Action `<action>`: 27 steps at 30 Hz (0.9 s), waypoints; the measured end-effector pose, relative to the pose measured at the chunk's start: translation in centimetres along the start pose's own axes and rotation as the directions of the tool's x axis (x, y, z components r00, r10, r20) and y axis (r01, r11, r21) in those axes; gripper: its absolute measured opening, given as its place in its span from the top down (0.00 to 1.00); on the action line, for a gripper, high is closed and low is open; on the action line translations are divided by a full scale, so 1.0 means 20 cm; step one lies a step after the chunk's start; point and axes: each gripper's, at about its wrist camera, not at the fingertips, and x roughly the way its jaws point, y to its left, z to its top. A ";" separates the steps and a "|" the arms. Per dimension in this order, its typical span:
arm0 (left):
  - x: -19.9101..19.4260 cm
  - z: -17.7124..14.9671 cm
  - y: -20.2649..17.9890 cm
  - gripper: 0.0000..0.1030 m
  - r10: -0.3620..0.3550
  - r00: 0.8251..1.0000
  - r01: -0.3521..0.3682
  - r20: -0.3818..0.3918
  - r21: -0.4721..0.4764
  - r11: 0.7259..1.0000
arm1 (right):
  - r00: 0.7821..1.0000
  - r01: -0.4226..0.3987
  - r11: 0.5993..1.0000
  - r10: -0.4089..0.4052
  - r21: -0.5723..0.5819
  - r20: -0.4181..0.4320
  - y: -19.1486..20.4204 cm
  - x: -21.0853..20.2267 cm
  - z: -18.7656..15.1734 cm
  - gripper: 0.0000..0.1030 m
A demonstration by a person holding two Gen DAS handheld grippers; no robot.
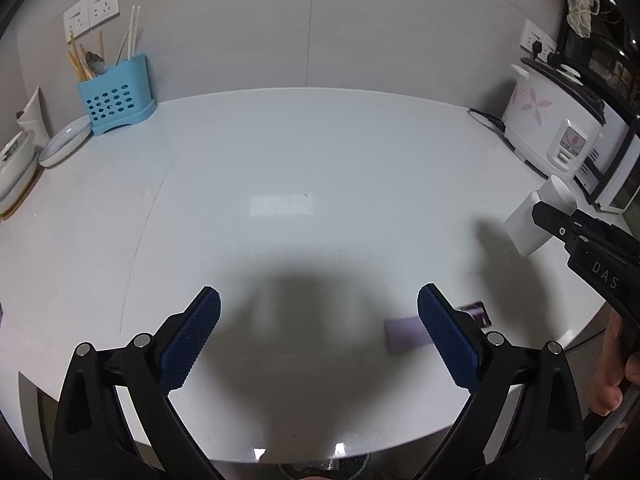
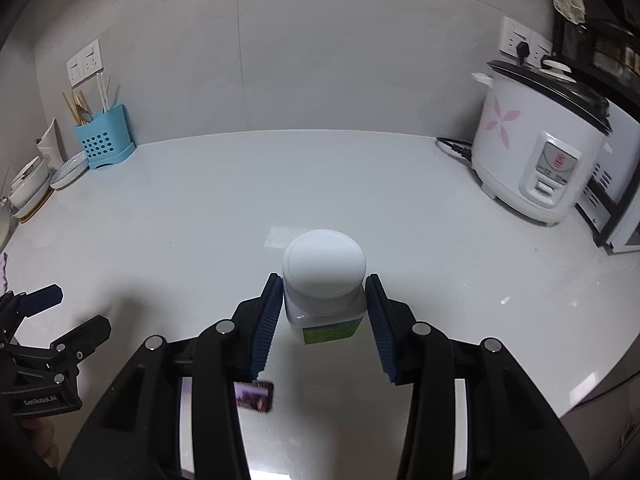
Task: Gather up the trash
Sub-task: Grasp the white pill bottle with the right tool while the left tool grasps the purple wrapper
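Far left of the counter point(image 1: 280, 152): bowls point(image 1: 16, 160), a ribbed dish point(image 1: 66, 140), a blue cutlery holder point(image 1: 116, 98) with chopsticks against the wall.

Left gripper point(image 1: 318, 332): jaws spread wide, holding nothing, hovering low over the near edge of the counter. Just beside its right pad point(image 1: 448, 344), flat on the counter, a purple wrapper point(image 1: 408, 334), partly hidden behind that pad.

Further right, right gripper point(image 2: 324, 320): jaws pinching a white pill bottle point(image 2: 324, 280) at the shoulder just under the cap, pads touching both sides, bottle seemingly lifted clear of the counter and tilted.

Far right: a white rice cooker point(image 2: 532, 156) with a pink flower print, plugged in at the wall.

Judged step: carrying the bottle off to a bin, none visible here. Best done with a steady squeeze, since the smooth plastic could slip or swing below the pads; grip low on the cap risky, so no jerks. Wrapper likely next for the open left gripper: thin and flat, probably needing one pad slid under an edge or a pinch at the raised end.
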 end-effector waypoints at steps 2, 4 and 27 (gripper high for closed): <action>-0.06 -0.04 -0.03 0.06 -0.027 1.000 0.027 0.010 0.005 1.000 | 1.000 -0.001 1.000 0.001 0.014 0.000 -0.04 -0.07 -0.04 0.60; -0.10 -0.06 -0.07 0.06 -0.064 0.998 0.064 0.026 0.020 0.998 | 1.000 -0.006 1.000 0.006 0.020 0.002 -0.07 -0.14 -0.08 0.60; 0.28 -0.05 -0.41 0.11 -0.114 0.988 0.144 -0.102 0.375 0.916 | 1.000 0.009 1.000 -0.009 0.000 -0.014 -0.26 -0.21 -0.13 0.61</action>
